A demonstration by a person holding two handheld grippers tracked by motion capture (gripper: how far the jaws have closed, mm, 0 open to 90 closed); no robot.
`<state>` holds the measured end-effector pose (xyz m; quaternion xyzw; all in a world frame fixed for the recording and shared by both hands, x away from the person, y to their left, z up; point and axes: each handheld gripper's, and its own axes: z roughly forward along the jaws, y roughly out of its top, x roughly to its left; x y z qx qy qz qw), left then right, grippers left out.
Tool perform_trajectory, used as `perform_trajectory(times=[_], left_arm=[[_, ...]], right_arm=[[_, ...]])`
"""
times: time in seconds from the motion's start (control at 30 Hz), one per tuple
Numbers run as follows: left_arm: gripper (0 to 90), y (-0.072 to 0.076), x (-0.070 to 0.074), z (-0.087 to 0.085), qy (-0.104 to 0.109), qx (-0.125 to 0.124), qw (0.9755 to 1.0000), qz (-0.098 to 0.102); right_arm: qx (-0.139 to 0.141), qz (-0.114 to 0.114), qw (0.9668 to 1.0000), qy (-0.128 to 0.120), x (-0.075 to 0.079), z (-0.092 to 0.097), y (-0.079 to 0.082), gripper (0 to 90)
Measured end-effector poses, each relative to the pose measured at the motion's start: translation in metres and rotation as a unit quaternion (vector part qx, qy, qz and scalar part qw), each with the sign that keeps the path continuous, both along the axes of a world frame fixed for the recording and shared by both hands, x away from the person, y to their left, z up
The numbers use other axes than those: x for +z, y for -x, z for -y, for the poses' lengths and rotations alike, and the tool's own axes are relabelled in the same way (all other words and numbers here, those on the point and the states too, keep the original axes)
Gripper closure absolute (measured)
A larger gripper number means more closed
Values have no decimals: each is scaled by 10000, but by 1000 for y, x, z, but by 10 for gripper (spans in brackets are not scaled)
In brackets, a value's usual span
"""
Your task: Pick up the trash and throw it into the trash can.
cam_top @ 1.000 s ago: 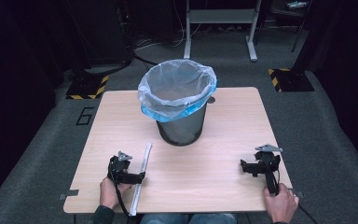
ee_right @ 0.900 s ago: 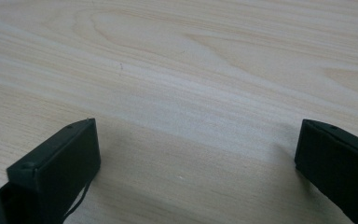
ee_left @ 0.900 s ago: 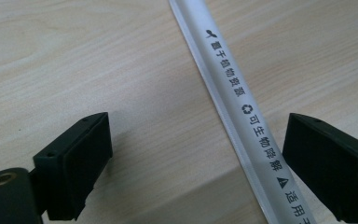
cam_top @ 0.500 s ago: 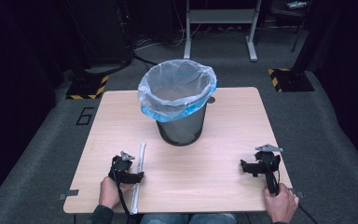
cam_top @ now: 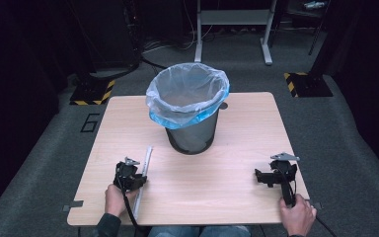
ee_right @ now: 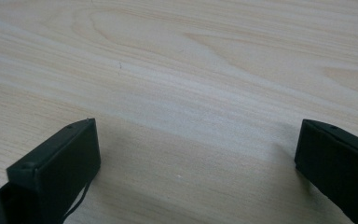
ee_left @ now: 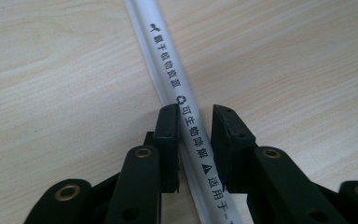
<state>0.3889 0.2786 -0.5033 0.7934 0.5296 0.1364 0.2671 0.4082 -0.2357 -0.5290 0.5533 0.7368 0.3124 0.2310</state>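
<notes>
Left gripper (ee_left: 189,128) has just closed on the tube (ee_left: 168,60); right gripper (ee_right: 196,154) gapes idle; lifting toward the bin (cam_top: 190,140) ahead remains.

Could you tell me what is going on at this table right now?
A person holds a hand-held gripper in each hand at a wooden table. The left hand-held gripper has just been closing its jaws around a long white printed roll lying flat near the table's front-left edge. The right hand-held gripper rests open on bare wood at the front right. A black mesh bin lined with a bluish plastic bag stands in the middle.
</notes>
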Motion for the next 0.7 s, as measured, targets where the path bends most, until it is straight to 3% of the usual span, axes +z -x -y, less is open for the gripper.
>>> perform_trajectory(times=[0.27,0.4,0.7], left_arm=[[785,-6,1,-1,-126,-83,9999,-6],[790,-6,4,-4,-122,-81,9998,102],[789,-2,14,-22,318,116,9983,484]], right_arm=[[-15,-1,10000,8,0,0,0,0],[-29,-6,10000,3,0,0,0,0],[-14,-3,10000,9,0,0,0,0]])
